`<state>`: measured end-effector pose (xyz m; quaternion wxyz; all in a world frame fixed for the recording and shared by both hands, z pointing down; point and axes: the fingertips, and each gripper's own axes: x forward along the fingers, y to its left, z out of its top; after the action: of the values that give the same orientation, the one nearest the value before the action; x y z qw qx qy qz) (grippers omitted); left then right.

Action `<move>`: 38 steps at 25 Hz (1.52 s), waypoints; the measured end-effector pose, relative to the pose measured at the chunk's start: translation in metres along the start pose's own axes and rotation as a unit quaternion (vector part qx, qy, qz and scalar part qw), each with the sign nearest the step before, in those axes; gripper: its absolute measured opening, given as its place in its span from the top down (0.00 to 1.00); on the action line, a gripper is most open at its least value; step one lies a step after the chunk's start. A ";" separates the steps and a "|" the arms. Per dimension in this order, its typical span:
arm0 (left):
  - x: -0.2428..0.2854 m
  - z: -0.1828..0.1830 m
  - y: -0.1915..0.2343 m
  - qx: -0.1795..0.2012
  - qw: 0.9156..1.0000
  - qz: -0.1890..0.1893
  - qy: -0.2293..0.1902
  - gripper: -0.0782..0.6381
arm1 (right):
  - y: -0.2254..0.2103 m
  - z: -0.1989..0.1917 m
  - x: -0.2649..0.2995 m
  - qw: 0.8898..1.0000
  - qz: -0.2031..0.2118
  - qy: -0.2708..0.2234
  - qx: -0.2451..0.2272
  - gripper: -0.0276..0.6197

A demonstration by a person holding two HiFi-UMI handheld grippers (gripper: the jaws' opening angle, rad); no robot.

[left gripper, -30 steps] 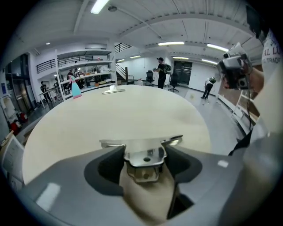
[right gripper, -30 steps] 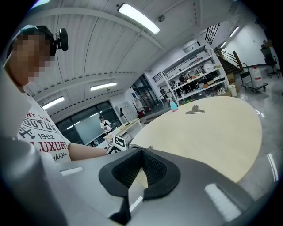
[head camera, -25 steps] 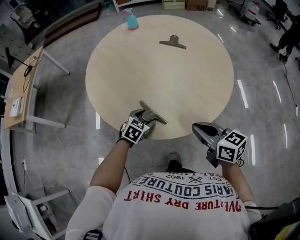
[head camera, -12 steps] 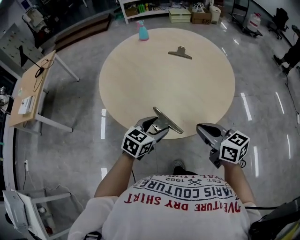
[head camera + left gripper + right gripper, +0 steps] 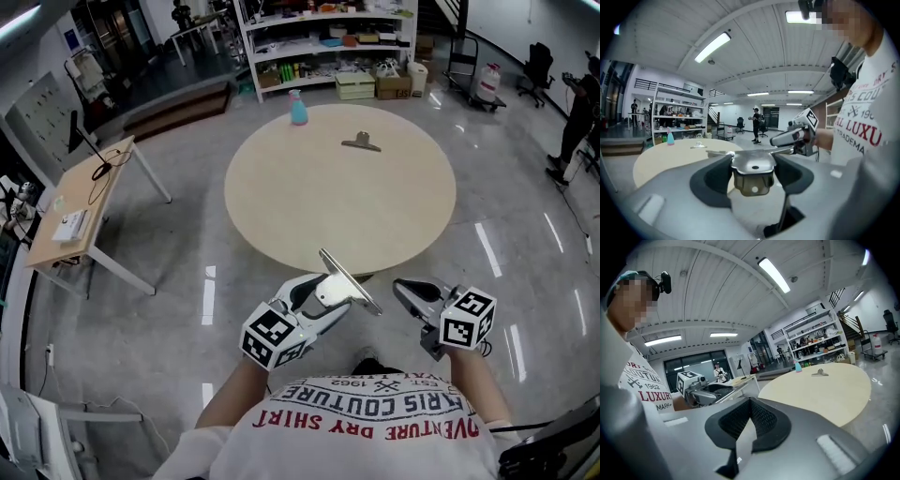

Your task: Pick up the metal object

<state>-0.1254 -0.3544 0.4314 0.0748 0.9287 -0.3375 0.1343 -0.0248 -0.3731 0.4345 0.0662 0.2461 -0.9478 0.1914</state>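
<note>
Plainly, left tool (image 5: pixel 330 292) clamps the metal clip (image 5: pixel 351 282); right tool (image 5: pixel 401 286) is closed, empty.

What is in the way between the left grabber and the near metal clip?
Nothing. The left gripper already grips the metal clip between its jaws, in the air just off the round table's near edge.

Clip (image 5: pixel 352 284) in left tongs (image 5: pixel 330 298); bottle (image 5: pixel 298 109) on table (image 5: pixel 281 206) beyond
</note>
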 end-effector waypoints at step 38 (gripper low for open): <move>-0.161 -0.031 -0.405 0.007 1.000 0.008 -0.029 0.50 | 0.272 -0.129 -0.304 0.999 0.008 -0.034 -0.038 0.96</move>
<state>0.0119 0.0582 0.3932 0.0574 0.9299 -0.3464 0.1099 0.1093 0.0314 0.3966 0.0417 0.2420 -0.9581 0.1472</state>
